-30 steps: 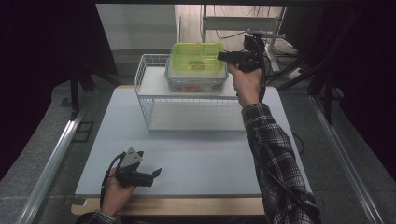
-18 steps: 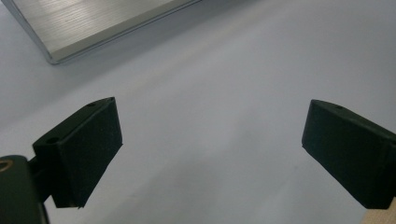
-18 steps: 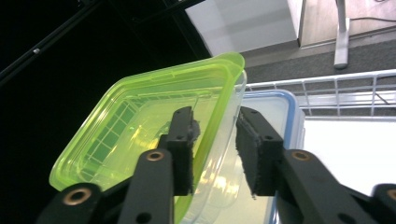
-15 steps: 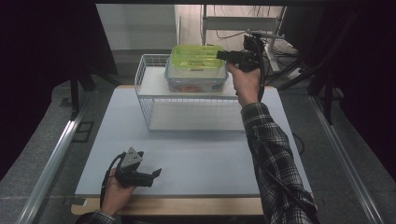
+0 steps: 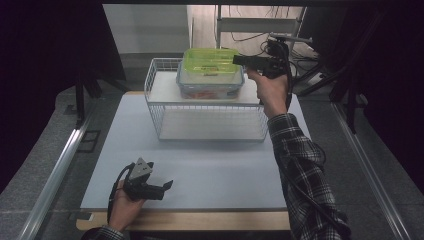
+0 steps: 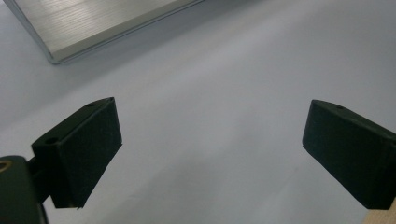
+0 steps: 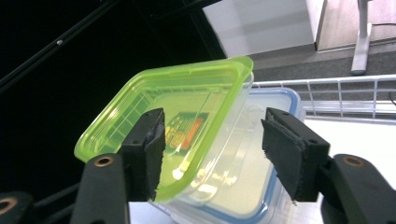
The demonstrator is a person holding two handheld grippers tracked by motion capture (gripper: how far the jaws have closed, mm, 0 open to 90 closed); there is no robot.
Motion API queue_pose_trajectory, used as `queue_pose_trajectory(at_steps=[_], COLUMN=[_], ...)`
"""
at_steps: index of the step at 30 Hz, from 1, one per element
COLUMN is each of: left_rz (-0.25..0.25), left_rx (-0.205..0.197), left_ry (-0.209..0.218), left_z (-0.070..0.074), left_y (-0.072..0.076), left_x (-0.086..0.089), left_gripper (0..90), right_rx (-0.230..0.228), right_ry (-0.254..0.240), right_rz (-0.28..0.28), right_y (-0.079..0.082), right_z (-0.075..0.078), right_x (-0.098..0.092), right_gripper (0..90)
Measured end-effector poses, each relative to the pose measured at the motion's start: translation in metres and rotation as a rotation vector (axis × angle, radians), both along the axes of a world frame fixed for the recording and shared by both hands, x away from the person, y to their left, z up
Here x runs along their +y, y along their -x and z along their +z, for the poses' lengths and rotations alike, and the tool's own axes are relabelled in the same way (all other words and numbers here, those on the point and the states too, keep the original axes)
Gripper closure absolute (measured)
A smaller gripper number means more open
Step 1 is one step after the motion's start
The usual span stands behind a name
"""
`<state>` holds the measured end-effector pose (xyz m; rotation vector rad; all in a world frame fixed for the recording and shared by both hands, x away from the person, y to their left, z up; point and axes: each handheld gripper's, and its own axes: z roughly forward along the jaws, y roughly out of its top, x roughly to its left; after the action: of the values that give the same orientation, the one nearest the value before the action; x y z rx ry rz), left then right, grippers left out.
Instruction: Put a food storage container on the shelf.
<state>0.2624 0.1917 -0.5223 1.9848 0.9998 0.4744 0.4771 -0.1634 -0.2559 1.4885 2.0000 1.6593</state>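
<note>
On the white wire basket rack (image 5: 210, 125), a clear plastic container with a lime-green lid (image 5: 210, 62) sits nested in a blue-rimmed clear plastic container (image 5: 210, 87). The right gripper (image 5: 240, 60) at its edge has just been opening, jaws around the lid's edge, pads off it. Well in front of the rack, the left gripper (image 5: 167, 186) rests with jaws wide and empty.

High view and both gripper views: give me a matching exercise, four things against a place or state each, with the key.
Things:
1. green-lidded container
2. blue-rimmed container
3. left gripper
4. right gripper

Places or states:
A. low over the white tabletop at the near edge, jaws wide, nothing between them
B. nested in another tub, tilted
C. at the lid's corner, jaws just opened, pads off it
D. standing in the wire basket at its far end

Pairs: 1-B, 2-D, 3-A, 4-C
</note>
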Motion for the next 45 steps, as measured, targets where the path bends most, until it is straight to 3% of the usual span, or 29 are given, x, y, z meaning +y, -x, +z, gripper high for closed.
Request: queue_pose_trajectory(at_steps=[7,29,45], left_rz=[0.001,0.002,0.004], left_rx=[0.002,0.005,0.005], left_ry=[0.022,0.008,0.005], left_z=[0.001,0.000,-0.001], left_y=[0.000,-0.001,0.000], left_x=[0.002,0.001,0.000], left_gripper=[4.1,4.1,4.1], right_rx=[-0.004,-0.040,-0.069], right_ry=[0.011,0.067,0.125], right_rz=[0.048,0.133,0.178], right_y=[0.007,0.025,0.043], right_z=[-0.001,-0.008,-0.023], right_x=[-0.003,-0.012,-0.011], right_gripper=[33.3,21.0,18.5])
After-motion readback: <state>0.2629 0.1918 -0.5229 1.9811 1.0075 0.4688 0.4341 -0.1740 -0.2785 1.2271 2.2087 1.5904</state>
